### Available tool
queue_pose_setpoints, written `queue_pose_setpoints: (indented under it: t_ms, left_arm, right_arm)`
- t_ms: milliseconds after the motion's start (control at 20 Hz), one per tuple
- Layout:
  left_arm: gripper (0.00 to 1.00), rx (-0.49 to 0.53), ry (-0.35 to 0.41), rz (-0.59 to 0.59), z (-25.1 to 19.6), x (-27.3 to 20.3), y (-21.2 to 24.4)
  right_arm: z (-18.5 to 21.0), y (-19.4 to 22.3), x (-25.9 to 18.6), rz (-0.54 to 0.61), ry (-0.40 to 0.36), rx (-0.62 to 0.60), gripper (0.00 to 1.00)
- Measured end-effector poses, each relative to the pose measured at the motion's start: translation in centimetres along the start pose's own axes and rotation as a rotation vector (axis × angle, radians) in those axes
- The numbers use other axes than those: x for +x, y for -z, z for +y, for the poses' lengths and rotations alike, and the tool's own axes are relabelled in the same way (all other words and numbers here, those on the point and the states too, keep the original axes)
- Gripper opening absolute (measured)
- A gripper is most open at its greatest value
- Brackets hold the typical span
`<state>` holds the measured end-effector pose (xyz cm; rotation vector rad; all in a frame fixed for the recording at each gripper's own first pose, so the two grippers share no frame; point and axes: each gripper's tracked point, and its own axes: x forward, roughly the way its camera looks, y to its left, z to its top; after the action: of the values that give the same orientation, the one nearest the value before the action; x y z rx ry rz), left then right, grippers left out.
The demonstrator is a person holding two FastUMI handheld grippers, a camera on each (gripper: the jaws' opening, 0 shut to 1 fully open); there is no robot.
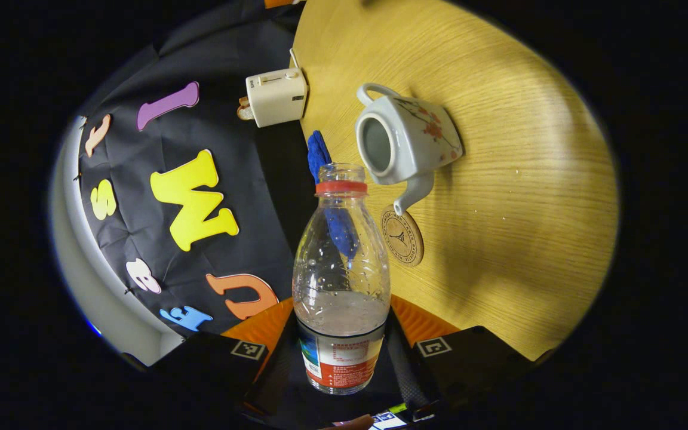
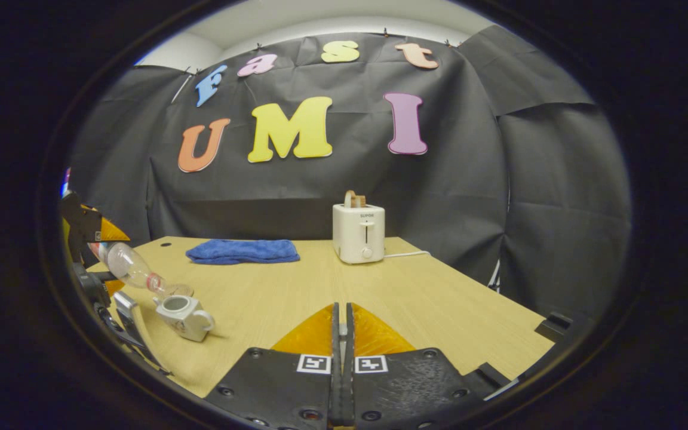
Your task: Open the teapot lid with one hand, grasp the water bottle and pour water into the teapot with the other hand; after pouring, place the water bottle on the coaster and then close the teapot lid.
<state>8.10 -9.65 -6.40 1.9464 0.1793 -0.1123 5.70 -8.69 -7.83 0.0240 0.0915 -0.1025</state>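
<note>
A staged recording booth, not a lived-in home. Black cloth [image 2: 469,179] hangs as the backdrop from nine o'clock round to three, pinned up with a strip of pale wall [image 2: 320,24] at twelve above it. In front sits a light wooden table [image 2: 439,298] laid out with household props: a white toaster [image 2: 358,233] at centre, a folded blue towel [image 2: 242,251] toward ten o'clock, a white teapot [image 2: 184,316] down at eight.

The clear water bottle [image 1: 341,280], uncapped with a red neck ring and a red-and-white label, is tipped toward the white flowered teapot [image 1: 402,142], a little water pooled inside. The teapot stands lidless near the table's left edge, its spout beside a round brown coaster [image 1: 402,236]
</note>
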Motion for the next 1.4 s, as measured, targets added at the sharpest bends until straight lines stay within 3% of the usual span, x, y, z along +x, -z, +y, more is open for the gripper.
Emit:
queue_pose_setpoints:
  t_ms: [250,1400]
  left_arm:
    - [0.76,0.125,-0.020,0.009,1.4,-0.5,0.0]
    - [0.76,0.280,-0.032,0.024,2.8,-1.0,-2.1]
  right_arm:
    - [0.1,-0.2,-0.1,-0.003,-0.009,0.014,0.00]
    - [0.2,-0.6,-0.5,0.012,-0.045,0.068,0.00]
